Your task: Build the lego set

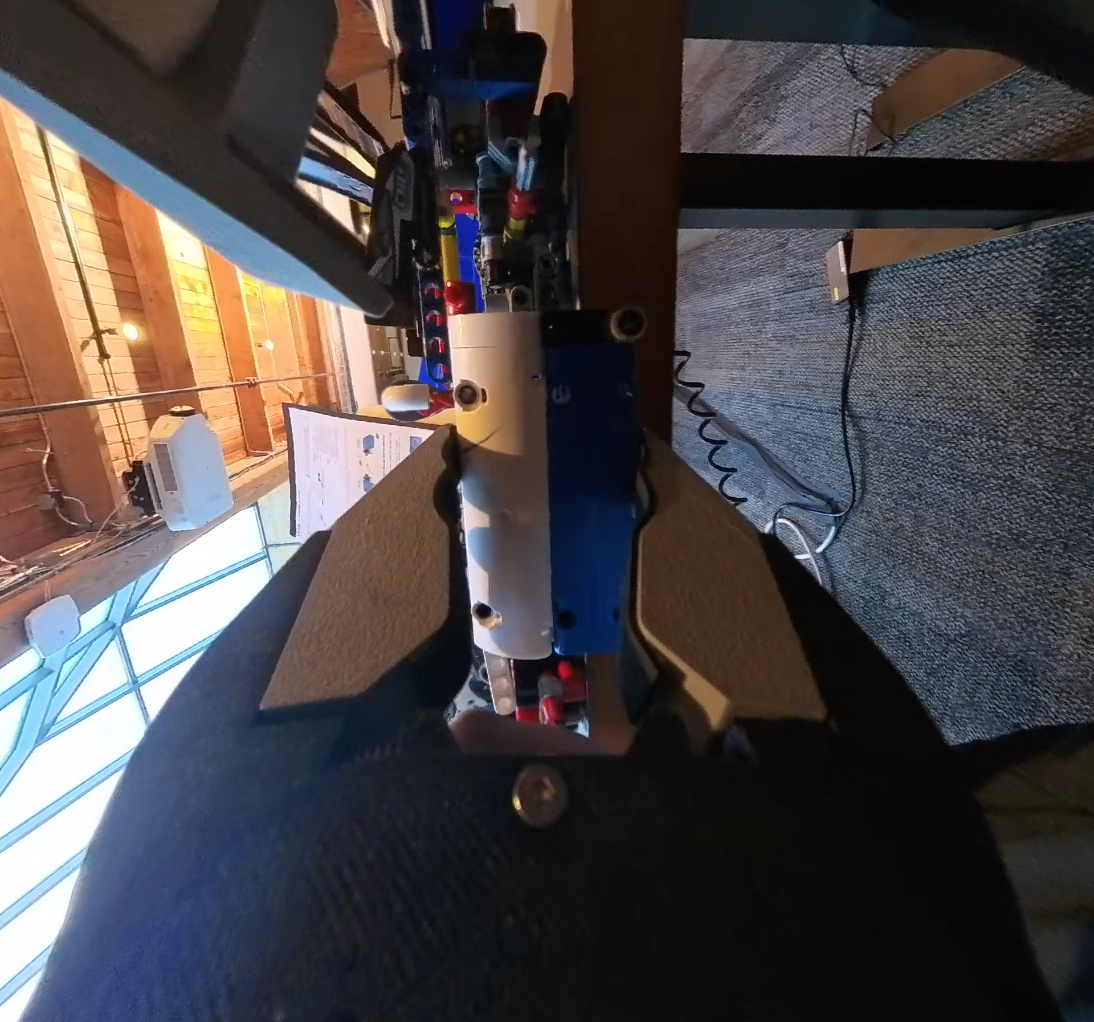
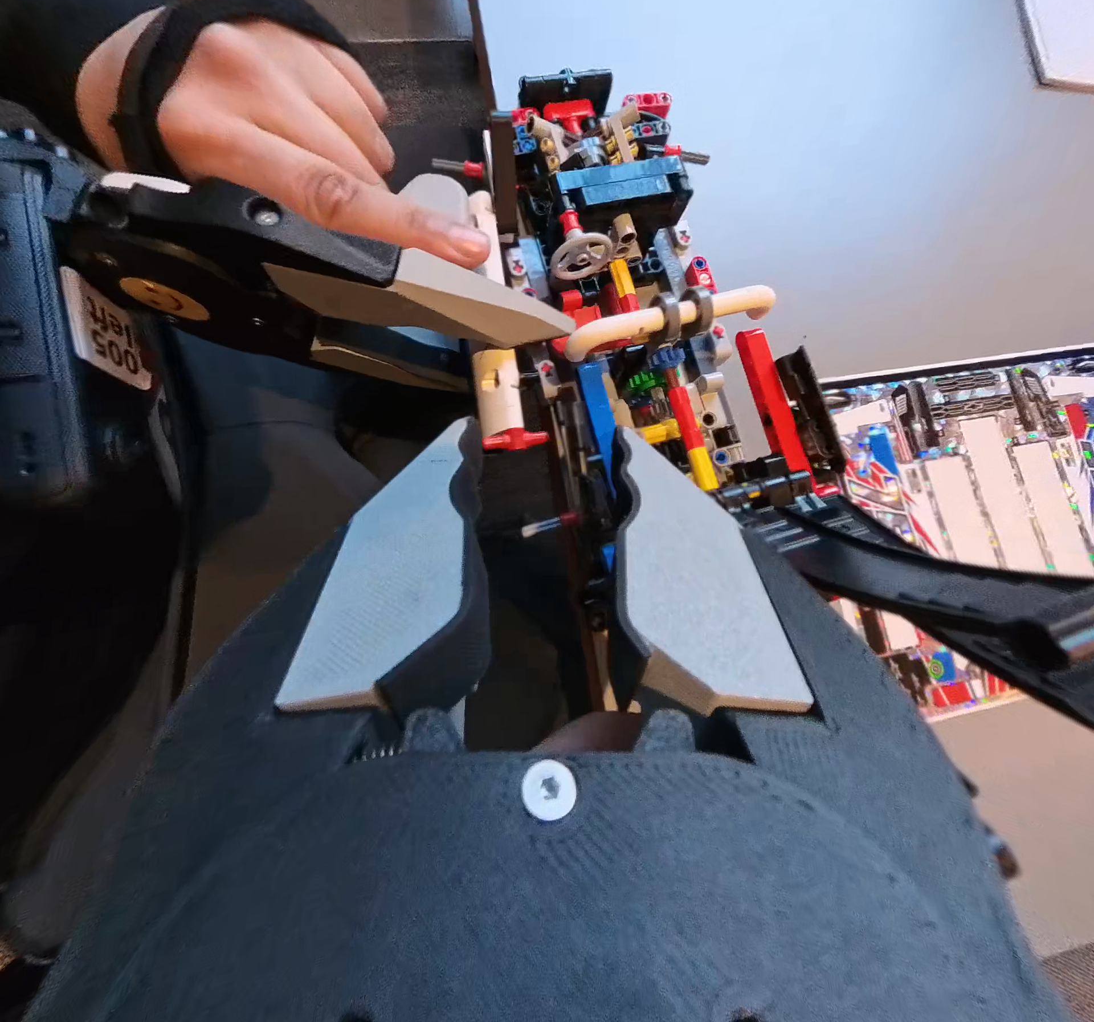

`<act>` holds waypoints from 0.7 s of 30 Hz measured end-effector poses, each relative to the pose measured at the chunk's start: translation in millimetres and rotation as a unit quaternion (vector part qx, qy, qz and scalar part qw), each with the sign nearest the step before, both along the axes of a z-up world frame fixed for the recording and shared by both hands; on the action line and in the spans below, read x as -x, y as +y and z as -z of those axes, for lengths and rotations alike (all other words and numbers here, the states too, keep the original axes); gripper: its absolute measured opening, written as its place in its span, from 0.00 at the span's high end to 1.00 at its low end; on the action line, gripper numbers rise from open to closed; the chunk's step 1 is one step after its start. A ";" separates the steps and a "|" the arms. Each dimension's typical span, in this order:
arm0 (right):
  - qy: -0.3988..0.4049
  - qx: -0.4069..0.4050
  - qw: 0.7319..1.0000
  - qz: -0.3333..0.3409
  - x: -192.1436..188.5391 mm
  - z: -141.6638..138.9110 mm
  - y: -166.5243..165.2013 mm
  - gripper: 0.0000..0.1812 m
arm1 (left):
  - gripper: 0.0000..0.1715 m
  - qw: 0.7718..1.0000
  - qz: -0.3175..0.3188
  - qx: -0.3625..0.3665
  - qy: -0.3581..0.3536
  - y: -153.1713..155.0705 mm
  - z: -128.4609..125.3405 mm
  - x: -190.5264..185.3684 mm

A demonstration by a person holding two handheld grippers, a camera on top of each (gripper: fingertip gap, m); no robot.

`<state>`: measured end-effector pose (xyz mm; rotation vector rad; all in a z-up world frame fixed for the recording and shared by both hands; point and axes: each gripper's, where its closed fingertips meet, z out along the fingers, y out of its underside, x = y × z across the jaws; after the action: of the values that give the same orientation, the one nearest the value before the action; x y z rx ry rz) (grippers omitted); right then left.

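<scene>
The lego model (image 2: pixel 615 259) is a half-built technic vehicle with a grey steering wheel (image 2: pixel 580 256), a white bent bar (image 2: pixel 669 315) and red, yellow and blue parts. It is held in the air, tipped on its side. My left gripper (image 1: pixel 547 443) is shut on its white panel (image 1: pixel 503 496) and blue panel (image 1: pixel 592 496). My right gripper (image 2: pixel 544 443) is shut on the model's black lower side (image 2: pixel 515 484). In the right wrist view, the left gripper's grey finger (image 2: pixel 462 298) reaches in from the left, with a bare hand (image 2: pixel 278 123) over it.
A dark wooden table edge (image 1: pixel 621 164) stands right behind the model. Grey carpet (image 1: pixel 947 460) with cables lies to the right, a paper instruction sheet (image 1: pixel 343 478) to the left. A black curved lego piece (image 2: pixel 947 597) runs off right, before a printed lego box (image 2: pixel 1006 490). The left gripper's tips are roughly 6 centimeters from the right gripper's.
</scene>
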<state>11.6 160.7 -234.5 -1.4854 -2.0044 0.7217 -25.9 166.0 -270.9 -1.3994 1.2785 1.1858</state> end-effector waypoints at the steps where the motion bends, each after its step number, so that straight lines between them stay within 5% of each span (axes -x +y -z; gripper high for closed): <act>1: -0.004 -0.001 1.000 0.001 2.1 1.1 2.0 0.76 | 0.68 1.000 -0.001 -0.001 0.002 -0.7 0.0 0.4; 21: 0.001 -0.062 0.998 -0.022 4.2 11.1 4.6 0.75 | 0.68 0.999 0.001 -0.031 -0.019 -0.3 -9.1 -4.7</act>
<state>7.4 165.4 -245.6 -1.3726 -2.0470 0.6045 -21.2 165.7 -261.8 -1.3693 1.2054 1.1824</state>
